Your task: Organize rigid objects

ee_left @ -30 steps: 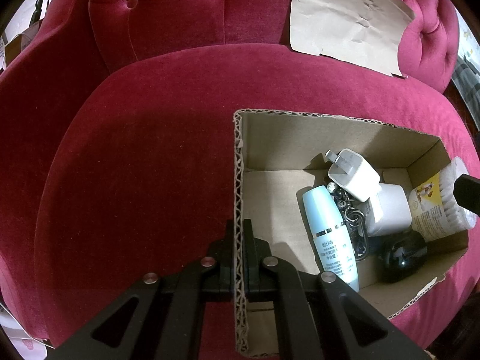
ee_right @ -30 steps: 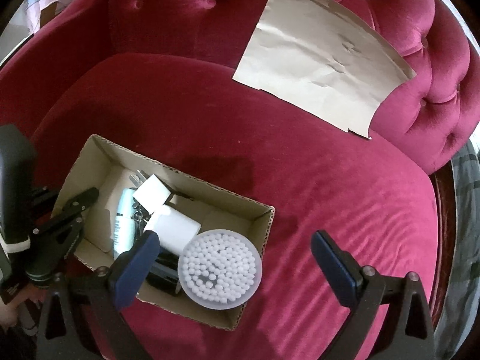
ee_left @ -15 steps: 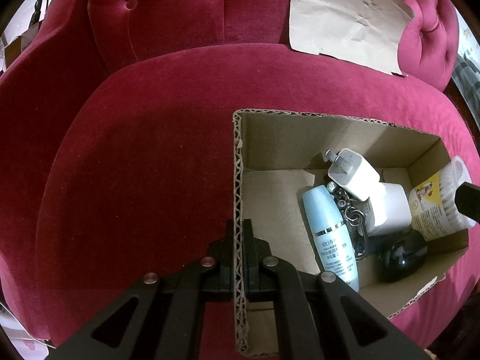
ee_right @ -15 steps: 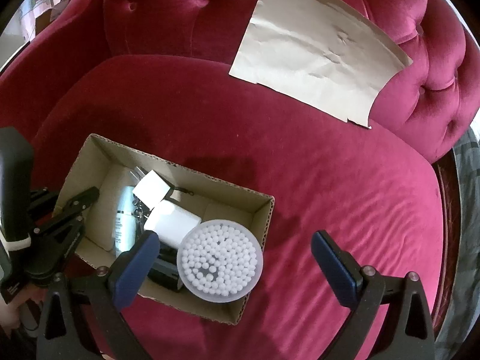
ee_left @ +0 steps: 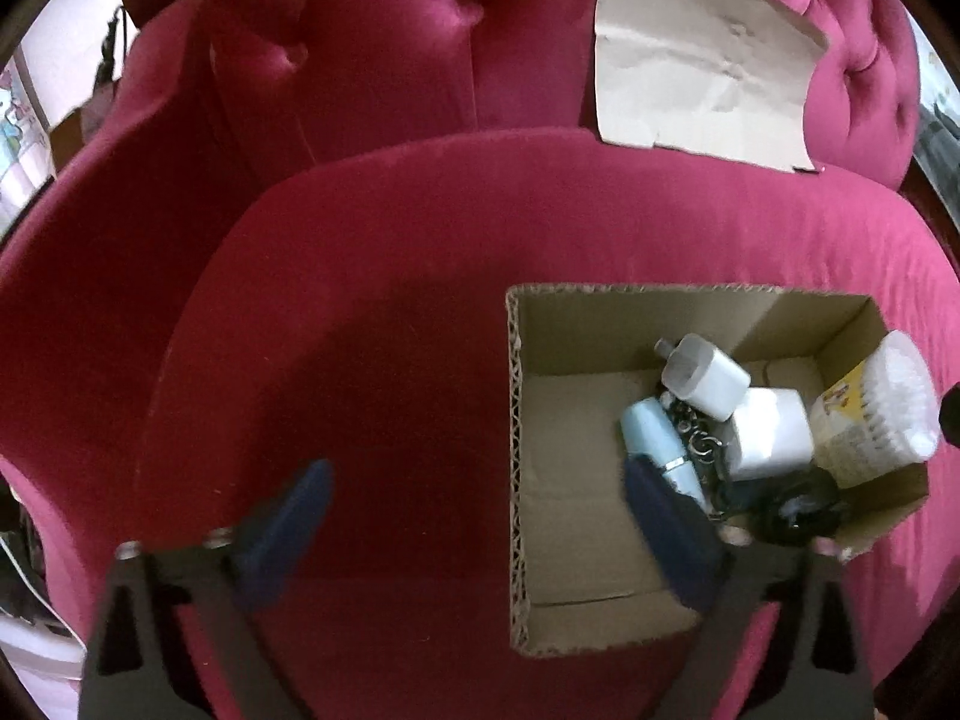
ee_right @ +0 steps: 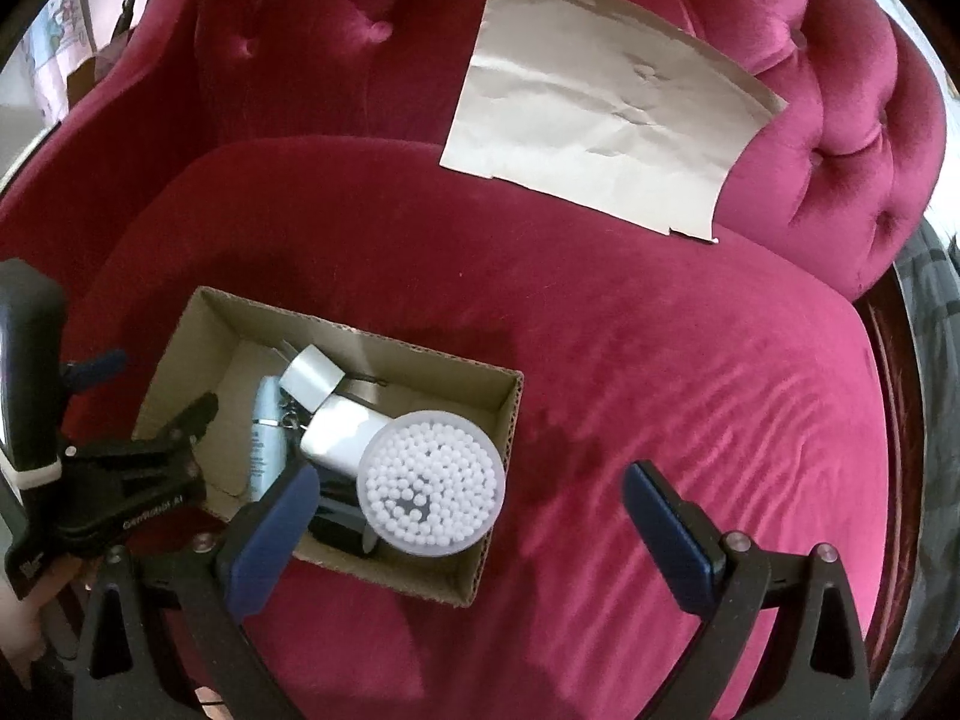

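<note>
An open cardboard box (ee_left: pixel 660 312) (ee_right: pixel 336 330) lies on the red velvet seat. Inside it are a light blue tube (ee_left: pixel 651 426), a metal key chain (ee_left: pixel 696 438), two white chargers (ee_left: pixel 708 372), a black round thing (ee_left: pixel 798 510) and a tub of cotton swabs (ee_left: pixel 870 414) (ee_right: pixel 432 483). My left gripper (ee_left: pixel 474 477) (ee_right: pixel 162 381) is opening over the box's left wall, which stands between the fingers, untouched. My right gripper (ee_right: pixel 468 477) hovers open above the box's right end, holding nothing.
A creased sheet of brown paper (ee_left: pixel 702 72) (ee_right: pixel 600 120) leans on the tufted backrest (ee_right: pixel 840 120). Bare red seat cushion (ee_right: pixel 690 360) spreads right of the box, and more lies to its left (ee_left: pixel 360 330). The seat's dark wooden rim (ee_right: pixel 888 360) runs along the right.
My left gripper was shut on the box's left wall; now it has let go, its fingers stand wide apart, and it has lifted a little. The box stays put.
</note>
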Demonstrator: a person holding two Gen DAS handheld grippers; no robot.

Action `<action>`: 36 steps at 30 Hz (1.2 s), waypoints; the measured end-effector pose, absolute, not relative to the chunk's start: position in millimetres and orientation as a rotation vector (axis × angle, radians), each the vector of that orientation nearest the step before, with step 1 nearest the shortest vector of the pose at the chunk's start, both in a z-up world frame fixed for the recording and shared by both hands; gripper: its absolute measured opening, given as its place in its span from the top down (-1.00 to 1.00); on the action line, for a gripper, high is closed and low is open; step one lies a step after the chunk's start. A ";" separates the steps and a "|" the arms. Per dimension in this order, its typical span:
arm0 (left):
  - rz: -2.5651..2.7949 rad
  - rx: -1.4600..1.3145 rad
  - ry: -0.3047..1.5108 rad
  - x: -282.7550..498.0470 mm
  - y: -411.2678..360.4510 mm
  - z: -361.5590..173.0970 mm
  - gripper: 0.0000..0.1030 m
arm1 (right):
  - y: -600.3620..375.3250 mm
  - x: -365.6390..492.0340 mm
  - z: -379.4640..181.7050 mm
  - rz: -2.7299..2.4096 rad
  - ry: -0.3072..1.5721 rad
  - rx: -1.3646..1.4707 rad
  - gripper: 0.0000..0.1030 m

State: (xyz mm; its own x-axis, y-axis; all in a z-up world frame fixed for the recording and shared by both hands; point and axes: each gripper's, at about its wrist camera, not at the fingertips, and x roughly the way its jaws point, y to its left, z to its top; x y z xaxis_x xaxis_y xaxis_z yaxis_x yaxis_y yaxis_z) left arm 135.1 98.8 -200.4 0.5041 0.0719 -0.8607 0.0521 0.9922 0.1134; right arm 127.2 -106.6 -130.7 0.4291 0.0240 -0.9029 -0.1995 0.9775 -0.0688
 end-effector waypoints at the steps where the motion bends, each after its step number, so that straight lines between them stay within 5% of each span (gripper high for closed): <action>1: 0.004 0.123 1.038 133.2 98.6 -195.2 -1.00 | -106.8 125.5 -128.6 0.139 1.119 -0.169 -1.00; 36: -0.050 0.120 0.944 10.7 49.0 -64.9 -1.00 | -136.7 9.1 -33.0 0.121 0.991 -0.004 -1.00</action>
State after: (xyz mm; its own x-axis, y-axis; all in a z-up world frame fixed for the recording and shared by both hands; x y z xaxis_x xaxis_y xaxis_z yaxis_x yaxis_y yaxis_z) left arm 10.7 49.0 -64.9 0.5861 0.0101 -0.8102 0.0952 0.9921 0.0812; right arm 9.1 -136.7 -33.0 0.5417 0.1003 -0.8346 -0.1037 0.9932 0.0521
